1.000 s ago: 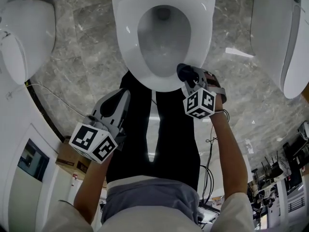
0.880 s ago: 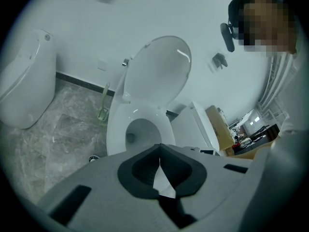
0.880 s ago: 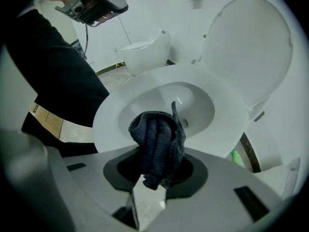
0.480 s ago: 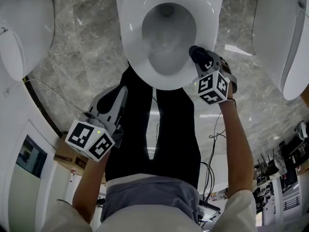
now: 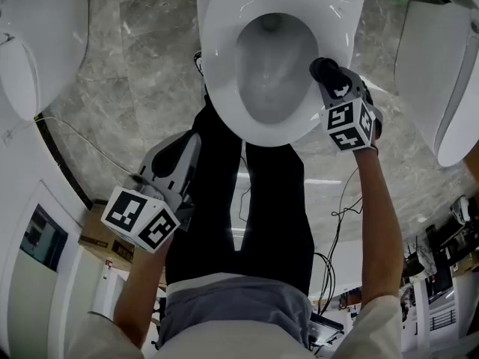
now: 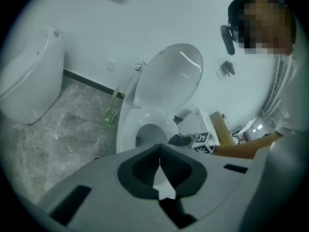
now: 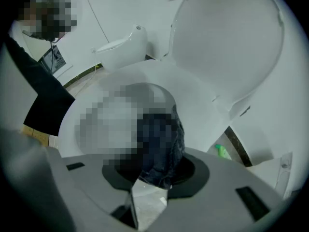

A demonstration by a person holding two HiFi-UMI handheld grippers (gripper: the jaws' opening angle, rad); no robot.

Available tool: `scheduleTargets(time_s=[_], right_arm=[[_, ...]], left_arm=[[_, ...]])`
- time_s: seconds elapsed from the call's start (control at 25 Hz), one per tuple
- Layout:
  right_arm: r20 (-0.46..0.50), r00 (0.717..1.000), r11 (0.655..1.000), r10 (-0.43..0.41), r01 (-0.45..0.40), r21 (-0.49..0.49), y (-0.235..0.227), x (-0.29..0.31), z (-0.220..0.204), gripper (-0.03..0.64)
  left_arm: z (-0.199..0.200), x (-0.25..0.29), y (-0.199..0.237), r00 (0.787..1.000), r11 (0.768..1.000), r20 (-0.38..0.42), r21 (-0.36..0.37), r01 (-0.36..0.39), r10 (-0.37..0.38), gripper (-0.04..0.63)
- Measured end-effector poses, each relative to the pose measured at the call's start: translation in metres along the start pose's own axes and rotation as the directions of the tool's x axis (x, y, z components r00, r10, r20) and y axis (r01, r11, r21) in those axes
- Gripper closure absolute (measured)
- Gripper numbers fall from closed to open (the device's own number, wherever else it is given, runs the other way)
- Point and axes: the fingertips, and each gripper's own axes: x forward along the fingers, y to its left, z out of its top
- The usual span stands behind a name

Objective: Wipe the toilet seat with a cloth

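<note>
On the right edge of the toilet seat (image 5: 218, 69), beside the bowl opening, a dark cloth (image 5: 325, 67) is pressed down by the right gripper (image 5: 334, 82). Its jaws are closed on a bunched fold of that cloth. The lid (image 6: 176, 79) is seen raised behind the seat. The left gripper (image 5: 179, 152) is held apart from the toilet, short of the seat's front edge and beside the person's dark trouser leg (image 5: 217, 200). Its jaws are brought together with nothing between them. Another white fixture (image 5: 37, 43) is seen at the left of the grey marble floor (image 5: 135, 73).
</note>
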Motion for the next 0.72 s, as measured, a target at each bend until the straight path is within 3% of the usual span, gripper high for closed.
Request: scheduleTargets(time_s=[0.36, 0.72], right_arm=[[-0.013, 0.999, 0.993, -0.038, 0.039, 0.108, -0.037, 0.011, 0.025, 0.5], [-0.018, 1.0, 0.971, -0.024, 0.028, 0.236, -0.05, 0.017, 0.035, 0.508]], left_arm=[[0.007, -0.007, 0.017, 1.0, 1.0, 0.009, -0.03, -0.008, 0.008, 0.584], [0.012, -0.017, 0.034, 1.0, 0.999, 0.019, -0.05, -0.018, 0.019, 0.584]])
